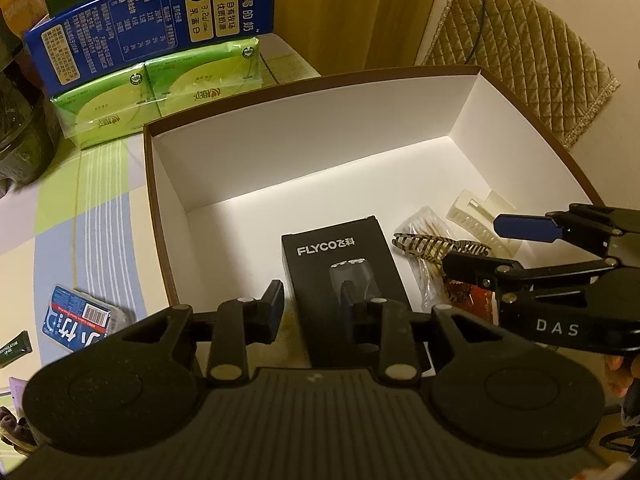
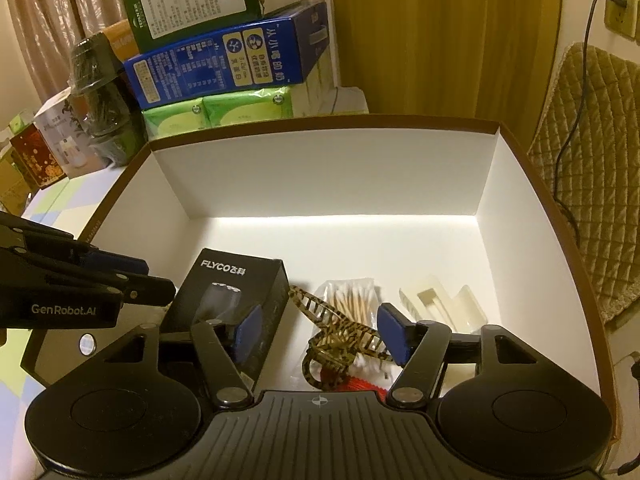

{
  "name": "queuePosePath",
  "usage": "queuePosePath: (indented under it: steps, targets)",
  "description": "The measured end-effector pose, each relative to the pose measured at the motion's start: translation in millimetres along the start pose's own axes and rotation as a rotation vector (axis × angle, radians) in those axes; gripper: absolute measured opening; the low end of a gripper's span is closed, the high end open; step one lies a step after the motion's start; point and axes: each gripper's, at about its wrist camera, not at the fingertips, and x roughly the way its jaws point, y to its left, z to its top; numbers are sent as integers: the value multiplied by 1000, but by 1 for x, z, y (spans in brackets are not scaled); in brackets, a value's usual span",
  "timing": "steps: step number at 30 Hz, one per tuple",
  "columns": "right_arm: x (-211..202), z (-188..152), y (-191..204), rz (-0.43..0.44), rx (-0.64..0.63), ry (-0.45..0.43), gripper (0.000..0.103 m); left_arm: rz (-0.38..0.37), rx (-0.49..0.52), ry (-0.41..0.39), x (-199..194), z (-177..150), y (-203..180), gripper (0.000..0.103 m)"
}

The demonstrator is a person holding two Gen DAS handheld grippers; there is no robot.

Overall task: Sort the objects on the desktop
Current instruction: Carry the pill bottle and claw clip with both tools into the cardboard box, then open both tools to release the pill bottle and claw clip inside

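A white-lined cardboard box (image 1: 168, 208) (image 2: 120, 196) holds a black FLYCO shaver box (image 1: 336, 256) (image 2: 232, 284), a tortoiseshell hair claw (image 1: 424, 246) (image 2: 340, 332), a cotton swab pack (image 1: 420, 224) (image 2: 352, 292), a cream plastic piece (image 1: 476, 216) (image 2: 440, 300) and something red (image 2: 356, 384). My left gripper (image 1: 316, 304) (image 2: 156, 280) is open, its fingers either side of the FLYCO box's near end. My right gripper (image 2: 324, 332) (image 1: 472, 248) is open above the hair claw.
A blue gum pack (image 1: 76, 316) and a green tube (image 1: 14, 346) lie on the checked cloth left of the box. Behind stand green tissue packs (image 1: 160, 92) (image 2: 220, 114), a blue milk carton (image 1: 152, 24) (image 2: 224, 64), a green carton (image 2: 188, 0) and dark wrapped cups (image 2: 100, 92).
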Motion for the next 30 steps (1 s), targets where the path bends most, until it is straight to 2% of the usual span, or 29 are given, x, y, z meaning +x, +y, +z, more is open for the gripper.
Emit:
queuePosePath:
  steps: [22, 28, 30]
  targets:
    - [-19, -5, 8, -6, 4, -24, 68, -1, 2, -31, -20, -6, -3, 27]
    - [-29, -8, 14, -2, 2, -46, 77, -1, 3, -44, -29, -11, -5, 29]
    - [-34, -9, 17, -1, 2, -60, 85, -1, 0, -50, -34, -12, -4, 33]
